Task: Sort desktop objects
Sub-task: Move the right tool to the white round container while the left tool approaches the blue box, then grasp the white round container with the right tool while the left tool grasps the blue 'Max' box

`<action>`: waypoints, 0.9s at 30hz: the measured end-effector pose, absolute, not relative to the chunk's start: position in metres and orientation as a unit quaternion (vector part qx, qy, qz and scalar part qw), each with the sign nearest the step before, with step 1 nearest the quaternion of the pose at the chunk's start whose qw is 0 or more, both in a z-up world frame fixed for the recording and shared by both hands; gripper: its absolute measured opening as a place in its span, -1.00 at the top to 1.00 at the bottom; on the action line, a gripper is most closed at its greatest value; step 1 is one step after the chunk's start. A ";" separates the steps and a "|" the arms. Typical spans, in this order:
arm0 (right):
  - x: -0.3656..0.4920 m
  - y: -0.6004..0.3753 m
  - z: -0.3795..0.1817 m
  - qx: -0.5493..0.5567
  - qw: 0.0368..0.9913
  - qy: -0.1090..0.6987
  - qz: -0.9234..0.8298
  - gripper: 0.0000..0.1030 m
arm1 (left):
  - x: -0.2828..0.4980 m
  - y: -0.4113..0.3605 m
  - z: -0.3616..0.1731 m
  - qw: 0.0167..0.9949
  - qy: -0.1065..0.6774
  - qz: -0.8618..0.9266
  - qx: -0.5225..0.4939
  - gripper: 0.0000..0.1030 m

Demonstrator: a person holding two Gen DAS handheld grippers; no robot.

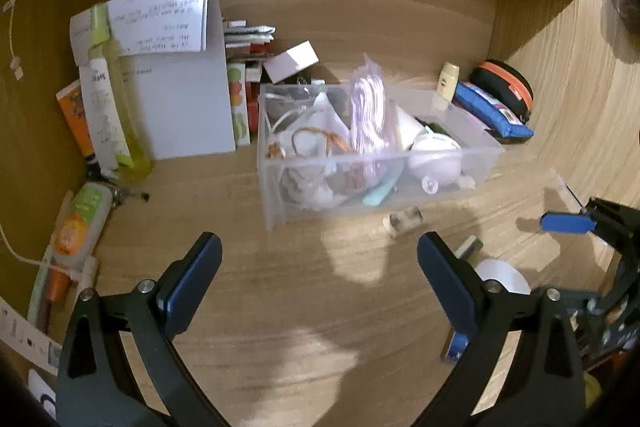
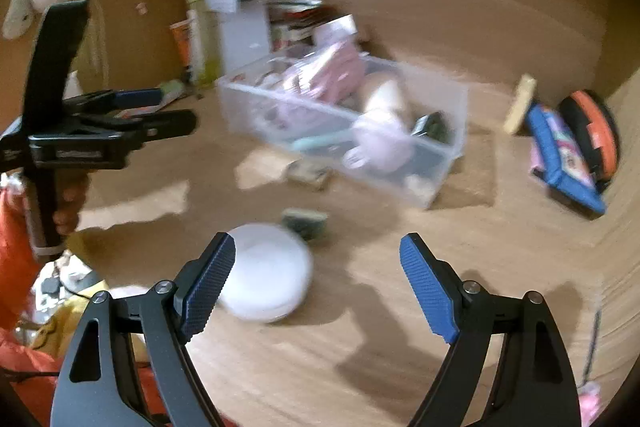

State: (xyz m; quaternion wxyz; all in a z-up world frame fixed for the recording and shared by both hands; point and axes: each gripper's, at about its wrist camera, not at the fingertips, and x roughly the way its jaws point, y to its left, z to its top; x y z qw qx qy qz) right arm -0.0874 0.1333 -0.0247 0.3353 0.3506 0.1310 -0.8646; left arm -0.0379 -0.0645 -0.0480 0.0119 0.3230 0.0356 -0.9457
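A clear plastic bin stands mid-desk, packed with a purple cable bag, white pieces and several small items. My left gripper hangs open and empty in front of it, above bare wood. My right gripper is also open and empty. A white round disc lies on the desk just behind its left finger. One of its blue pads shows at the right edge of the left wrist view. Two small dark objects lie between the disc and the bin. The left gripper shows side-on, held by a hand.
A blue pouch, a black and orange case and a small cream bottle sit right of the bin. A white box with papers, tubes and stacked packets crowd the left and back. A shelf wall closes the right.
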 end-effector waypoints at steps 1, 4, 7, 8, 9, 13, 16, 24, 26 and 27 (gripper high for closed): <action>-0.085 0.131 -0.027 0.353 0.340 0.131 -0.862 -0.60 | -0.036 -0.064 -0.050 0.011 0.036 -0.945 0.324 -0.93; -0.079 0.118 -0.041 0.368 0.347 0.144 -0.850 -0.60 | -0.030 -0.061 -0.054 0.004 0.039 -0.944 0.328 -0.93; -0.080 0.107 -0.054 0.378 0.345 0.153 -0.846 -0.60 | -0.021 -0.056 -0.060 -0.013 0.039 -0.942 0.333 -0.93; -0.081 0.106 -0.057 0.382 0.345 0.150 -0.844 -0.60 | -0.018 -0.054 -0.061 -0.013 0.036 -0.942 0.333 -0.93; -0.083 0.106 -0.059 0.386 0.348 0.148 -0.842 -0.56 | -0.014 -0.052 -0.063 -0.012 0.032 -0.942 0.334 -0.93; -0.089 0.105 -0.063 0.398 0.357 0.130 -0.835 -0.49 | -0.006 -0.049 -0.070 -0.027 0.030 -0.939 0.341 -0.93; -0.093 0.105 -0.066 0.408 0.360 0.118 -0.830 -0.22 | 0.000 -0.045 -0.072 -0.037 0.033 -0.939 0.340 -0.93; -0.091 0.122 -0.059 0.400 0.351 0.092 -0.841 -0.21 | -0.004 -0.018 -0.082 -0.062 0.027 -0.933 0.354 -0.92; -0.092 0.133 -0.055 0.395 0.342 0.085 -0.848 -0.21 | -0.005 -0.007 -0.085 -0.071 0.015 -0.931 0.357 -0.90; -0.093 0.137 -0.054 0.393 0.337 0.083 -0.851 -0.22 | -0.005 0.000 -0.087 -0.076 0.008 -0.931 0.358 -0.87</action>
